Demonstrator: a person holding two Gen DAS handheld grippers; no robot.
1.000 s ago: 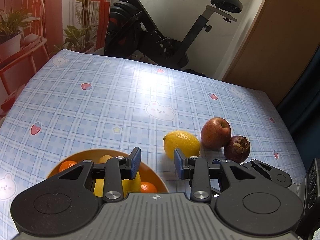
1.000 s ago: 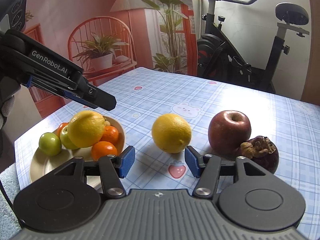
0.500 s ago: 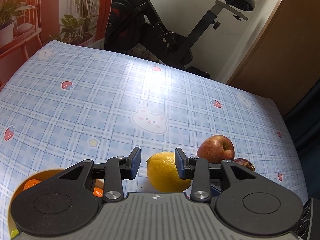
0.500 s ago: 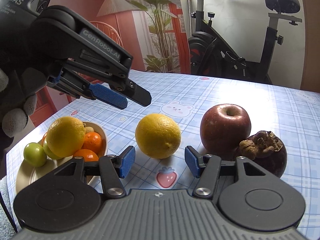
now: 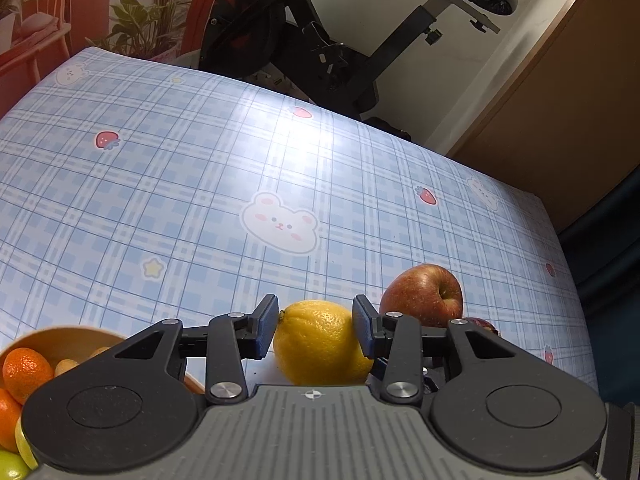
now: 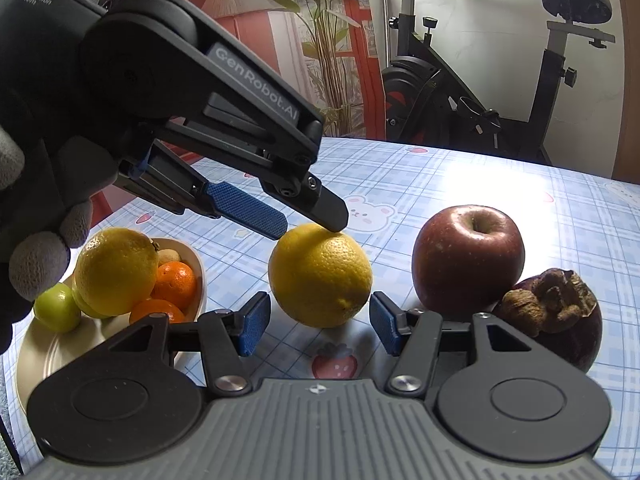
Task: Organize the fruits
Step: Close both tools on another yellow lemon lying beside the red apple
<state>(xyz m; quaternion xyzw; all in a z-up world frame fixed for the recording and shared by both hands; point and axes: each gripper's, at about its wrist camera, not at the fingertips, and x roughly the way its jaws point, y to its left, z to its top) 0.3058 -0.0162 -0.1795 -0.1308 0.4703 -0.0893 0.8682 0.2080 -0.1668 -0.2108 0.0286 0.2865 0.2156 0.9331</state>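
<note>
A loose lemon (image 5: 320, 344) (image 6: 320, 276) lies on the blue checked tablecloth (image 5: 240, 160). My left gripper (image 5: 316, 312) (image 6: 304, 220) hangs just over the lemon's top, pointing steeply down; its jaws are opening and straddle the fruit without pressing on it. To the right stand a red apple (image 5: 424, 294) (image 6: 468, 258) and, touching it, a dark mangosteen (image 6: 556, 320). A beige plate (image 6: 40, 352) at the left holds another lemon (image 6: 116, 272), oranges (image 6: 176, 284) and a green fruit (image 6: 56, 312). My right gripper (image 6: 316, 316) stands open just short of the loose lemon, nothing between its fingers.
A gloved hand (image 6: 36, 264) carries the left gripper. An exercise bike (image 6: 480, 100) stands beyond the table's far edge, with potted plants (image 6: 320, 20) and a red wall at the back left. A brown door (image 5: 560, 100) is at the right.
My left gripper swung from above the plate rightward and down onto the loose lemon, and its jaws spread wider. The right gripper drew slightly closer to the fruits.
</note>
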